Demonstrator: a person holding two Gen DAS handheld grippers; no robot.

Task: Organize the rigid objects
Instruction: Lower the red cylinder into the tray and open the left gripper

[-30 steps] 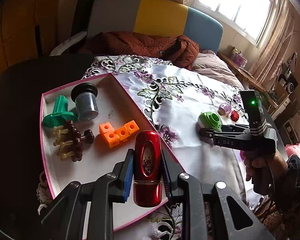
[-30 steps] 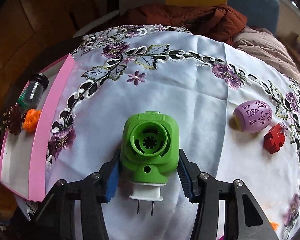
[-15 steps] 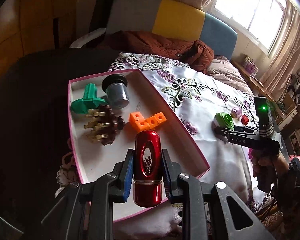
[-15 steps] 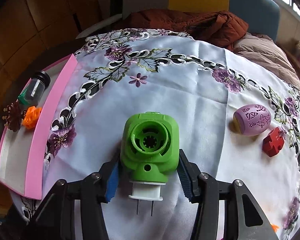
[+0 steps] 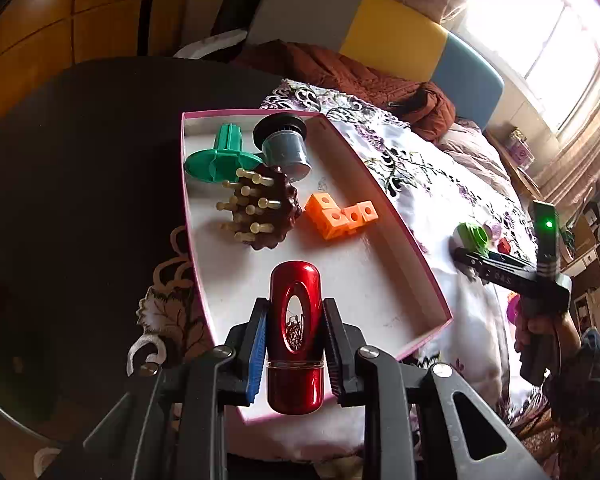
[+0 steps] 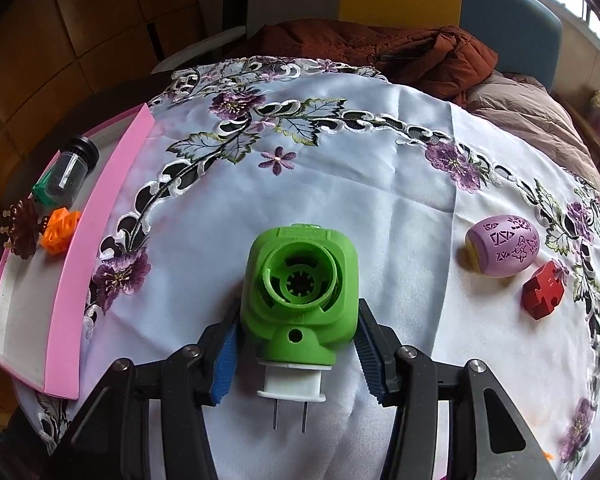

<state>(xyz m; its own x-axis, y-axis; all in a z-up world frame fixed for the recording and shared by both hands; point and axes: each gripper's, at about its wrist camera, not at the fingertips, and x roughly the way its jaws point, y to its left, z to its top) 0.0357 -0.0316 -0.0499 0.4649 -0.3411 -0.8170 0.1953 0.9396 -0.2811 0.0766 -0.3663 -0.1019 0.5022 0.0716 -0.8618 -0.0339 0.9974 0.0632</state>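
My left gripper (image 5: 295,340) is shut on a shiny red capsule-shaped container (image 5: 295,332) and holds it over the near end of the pink-rimmed white tray (image 5: 416,264). The tray holds a green stand (image 5: 216,158), a grey jar with a black lid (image 5: 286,148), a brown peg brush (image 5: 260,210) and orange cubes (image 5: 340,216). My right gripper (image 6: 296,340) is shut on a green plug-in device (image 6: 300,288) with a white two-pin plug, over the white cloth. It also shows in the left wrist view (image 5: 472,236).
A purple patterned egg shape (image 6: 500,246) and a red puzzle block (image 6: 544,296) lie on the embroidered tablecloth (image 6: 380,184) at the right. The tray (image 6: 88,232) is at the left. A brown jacket (image 6: 380,52) lies on the sofa behind.
My left gripper has swung left and back with the red container, so the tray now sits more to the centre right. My right gripper has risen slightly with the green device.
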